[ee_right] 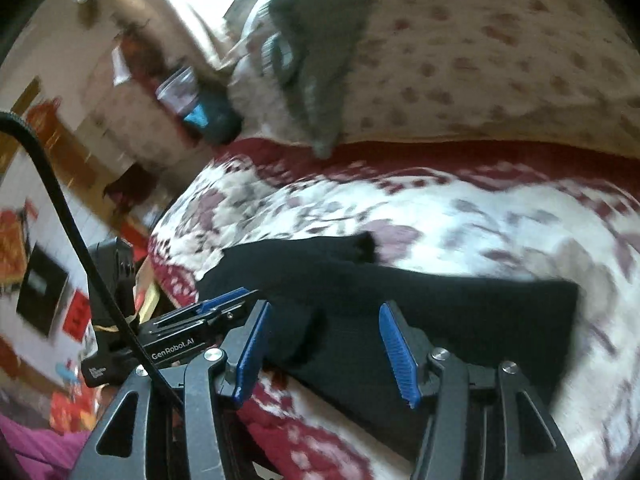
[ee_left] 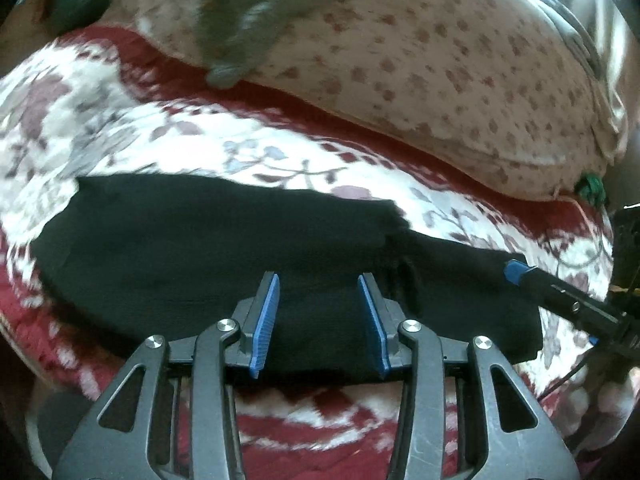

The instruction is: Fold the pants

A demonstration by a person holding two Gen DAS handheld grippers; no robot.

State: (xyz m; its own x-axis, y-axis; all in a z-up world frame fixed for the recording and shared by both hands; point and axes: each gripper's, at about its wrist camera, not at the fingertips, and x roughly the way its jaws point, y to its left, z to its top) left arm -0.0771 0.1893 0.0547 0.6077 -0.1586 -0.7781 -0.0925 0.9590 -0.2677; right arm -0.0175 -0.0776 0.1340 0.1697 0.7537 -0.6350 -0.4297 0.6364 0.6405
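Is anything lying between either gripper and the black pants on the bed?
Nothing visible. The black pants lie flat on the floral blanket, directly beneath the open left gripper and right gripper; no other object covers them.

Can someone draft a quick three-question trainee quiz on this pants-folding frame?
1. True or false: the black pants hang in the air, clear of the bedding.
2. What lies directly under the pants? A) floral red-and-white blanket B) bare wooden floor C) grey rug
3. Fill in: the jaws of the left gripper and the right gripper both stand ____, with nothing pinched between the pads.

Key
1. False: they lie folded flat on the bed.
2. A. The spotted cream pillow sits further back, behind the blanket.
3. Open. Each gripper is over the pants without clamping the cloth.
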